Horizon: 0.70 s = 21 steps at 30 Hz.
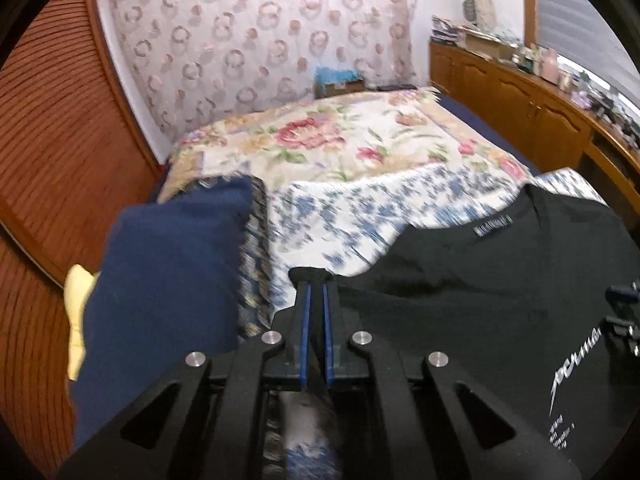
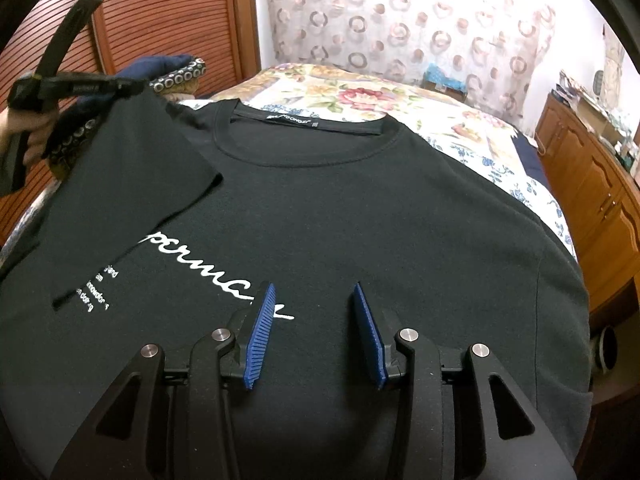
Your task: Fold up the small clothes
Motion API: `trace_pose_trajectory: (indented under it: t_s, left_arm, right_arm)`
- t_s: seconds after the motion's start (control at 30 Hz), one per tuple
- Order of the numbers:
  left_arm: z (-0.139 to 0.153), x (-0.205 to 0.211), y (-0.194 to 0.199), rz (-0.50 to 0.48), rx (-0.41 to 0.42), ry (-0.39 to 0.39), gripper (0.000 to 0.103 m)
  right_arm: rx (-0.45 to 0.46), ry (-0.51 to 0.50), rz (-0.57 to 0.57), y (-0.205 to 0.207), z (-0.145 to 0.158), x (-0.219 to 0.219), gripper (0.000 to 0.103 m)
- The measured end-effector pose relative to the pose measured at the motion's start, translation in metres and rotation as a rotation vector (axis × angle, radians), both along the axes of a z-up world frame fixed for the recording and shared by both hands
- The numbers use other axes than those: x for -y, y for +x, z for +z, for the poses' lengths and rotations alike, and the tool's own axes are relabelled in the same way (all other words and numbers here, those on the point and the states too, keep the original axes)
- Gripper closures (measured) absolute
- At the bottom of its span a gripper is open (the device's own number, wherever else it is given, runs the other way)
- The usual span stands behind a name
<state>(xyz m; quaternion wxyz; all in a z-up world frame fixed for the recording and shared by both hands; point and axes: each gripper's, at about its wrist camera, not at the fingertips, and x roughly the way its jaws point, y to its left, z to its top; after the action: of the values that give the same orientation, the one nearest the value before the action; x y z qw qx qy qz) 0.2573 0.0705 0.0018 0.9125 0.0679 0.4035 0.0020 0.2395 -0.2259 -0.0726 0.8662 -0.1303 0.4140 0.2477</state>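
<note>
Bedroom bed (image 2: 460,128), black T-shirt (image 2: 340,200) spread flat; left tongs (image 1: 314,280) pinching its sleeve, lifted; right tongs (image 2: 314,300) gaping above, angled down

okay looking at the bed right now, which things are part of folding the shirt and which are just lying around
Part of the job:
black T-shirt
left gripper, pinching its sleeve
right gripper, open above it

Just lying about:
navy pillow
yellow cloth
floral bedspread
wooden cabinet
</note>
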Motion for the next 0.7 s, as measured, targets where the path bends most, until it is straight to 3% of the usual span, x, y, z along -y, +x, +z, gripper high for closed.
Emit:
trace_pose_trajectory:
  t_s: [0.23,0.3,0.37,0.53,0.7]
  left_arm:
    - [0.011,-0.012,0.010,0.019,0.015,-0.008,0.097]
    - [0.014,-0.014,0.006,0.015,0.034,-0.019,0.090]
    - [0.019,-0.014,-0.002,0.005,0.063,-0.030,0.075]
    - [0.032,-0.010,-0.037,-0.056,0.129,-0.098,0.053]
    - [0.034,0.002,-0.087,-0.123,0.187,-0.152,0.048]
  right_arm:
    - [-0.001,0.001,0.000,0.000,0.000,0.000,0.062]
    - [0.000,0.000,0.000,0.000,0.000,0.000,0.062]
    - [0.000,0.001,0.000,-0.001,0.000,0.000,0.061]
    - [-0.001,0.001,0.000,0.000,0.000,0.000,0.061]
    - [-0.003,0.003,-0.001,-0.001,0.000,0.001,0.061]
